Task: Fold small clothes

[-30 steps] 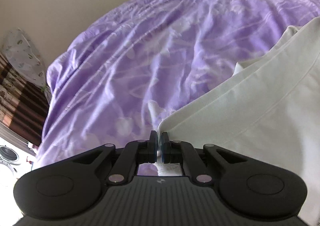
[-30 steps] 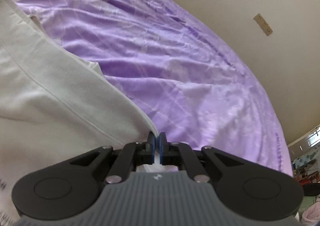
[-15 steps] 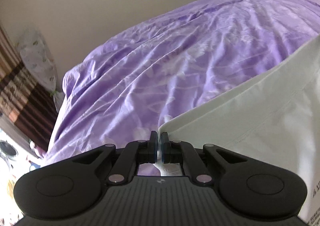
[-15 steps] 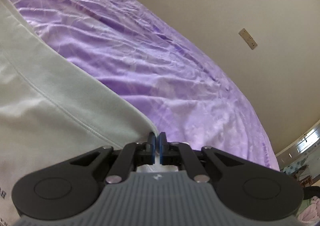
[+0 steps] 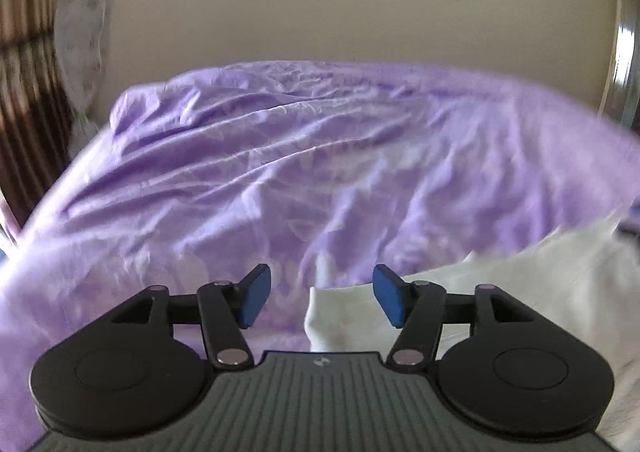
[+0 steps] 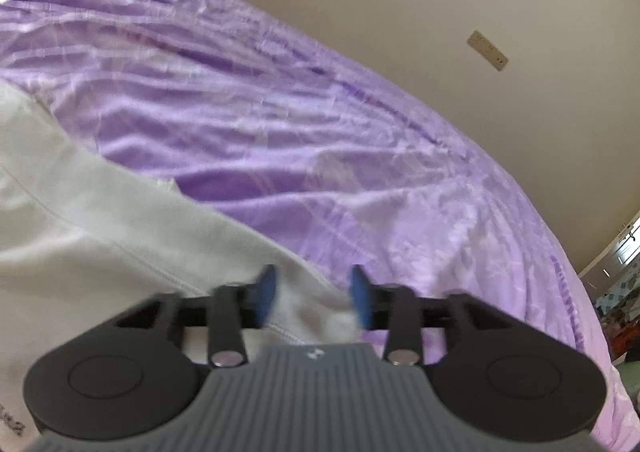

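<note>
Purple bedsheet [image 5: 280, 180] under white garment [image 6: 100, 232]

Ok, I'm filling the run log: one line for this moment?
left hand-held gripper: just opened | right hand-held gripper: just opened | shirt: released, on bedsheet

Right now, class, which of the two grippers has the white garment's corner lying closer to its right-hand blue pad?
The left gripper: the white garment reaches its right pad. In the right gripper the cloth sits mostly toward the left pad. Both have just been opening.

Garment [image 5: 500, 284] on the bedspread [image 5: 280, 180] — corner between left gripper [image 5: 320, 294] jaws, wall [image 5: 320, 4] behind
</note>
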A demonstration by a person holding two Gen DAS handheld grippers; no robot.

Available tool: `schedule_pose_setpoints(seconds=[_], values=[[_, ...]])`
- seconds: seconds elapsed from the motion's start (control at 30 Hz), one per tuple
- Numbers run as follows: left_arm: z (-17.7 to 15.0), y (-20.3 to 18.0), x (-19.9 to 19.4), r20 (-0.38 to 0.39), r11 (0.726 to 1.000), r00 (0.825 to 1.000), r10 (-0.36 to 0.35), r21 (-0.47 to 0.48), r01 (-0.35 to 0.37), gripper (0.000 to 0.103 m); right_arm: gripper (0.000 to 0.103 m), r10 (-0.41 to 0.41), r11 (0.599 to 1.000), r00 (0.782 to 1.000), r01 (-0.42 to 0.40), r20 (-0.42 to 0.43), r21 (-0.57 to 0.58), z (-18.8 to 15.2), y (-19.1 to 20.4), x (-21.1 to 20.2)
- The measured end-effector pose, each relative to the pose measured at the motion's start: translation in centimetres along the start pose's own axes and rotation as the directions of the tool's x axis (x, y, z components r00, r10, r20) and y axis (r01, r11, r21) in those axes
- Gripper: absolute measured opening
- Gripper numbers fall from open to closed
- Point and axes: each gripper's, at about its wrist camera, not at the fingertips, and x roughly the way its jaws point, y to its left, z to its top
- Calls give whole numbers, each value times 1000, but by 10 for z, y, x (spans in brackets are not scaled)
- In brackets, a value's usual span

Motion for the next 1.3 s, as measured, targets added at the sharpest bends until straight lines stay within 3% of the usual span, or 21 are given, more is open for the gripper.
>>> schedule_pose_setpoints(seconds=[0.1,0.23,0.3,0.43,0.5,0.53,0.7,0.83,0.87,0.9,1.0,1.07,1.13,1.17,1.23,1.3], values=[[-7,13,-8,-22,995,995,-96,-40,95,68,45,47,996,999,-46,-15,71,-7,-8,-13],[-27,4,-1,-70,988,986,-152,22,154,67,45,107,979,993,-97,-47,180,-29,-19,-25],[-34,-3,7,-136,978,972,-194,46,202,49,44,165,963,985,-150,-53,225,-38,-21,-30],[-52,-29,12,-141,964,987,-80,241,113,49,40,225,951,971,-201,-81,235,-52,-13,-40],[-59,-41,28,-140,938,989,37,347,14,47,20,265,948,956,-235,-125,215,-58,-4,-34],[-58,-44,36,-140,932,989,54,363,1,47,1,268,950,953,-238,-138,201,-59,0,-30],[-44,-41,67,-165,954,985,58,300,-6,38,0,227,955,964,-192,-136,227,-52,0,2],[-36,-18,71,-145,992,989,9,126,9,31,0,148,960,976,-102,-159,262,-46,-13,28],[-34,-9,70,-127,997,992,19,71,-10,7,0,151,953,974,-98,-170,285,-47,-17,33],[-32,-1,69,-117,999,992,47,30,-44,7,0,156,947,971,-96,-179,306,-49,-21,38],[-25,17,68,-113,980,975,190,-31,-195,13,0,149,951,971,-88,-188,297,-52,-20,42],[-21,34,59,-116,987,989,93,-120,-106,13,0,136,957,974,-82,-183,277,-53,-17,40],[-19,47,45,-81,969,995,-65,-244,44,29,0,141,955,974,-85,-179,286,-54,-18,36],[-18,49,40,-63,957,990,-126,-270,105,46,0,147,952,974,-90,-175,294,-56,-20,34],[-18,44,34,-41,951,985,-167,-271,150,69,0,157,946,974,-101,-166,307,-57,-22,30],[-20,35,40,-73,965,983,-168,-215,149,74,0,166,944,973,-110,-160,311,-59,-23,26]])
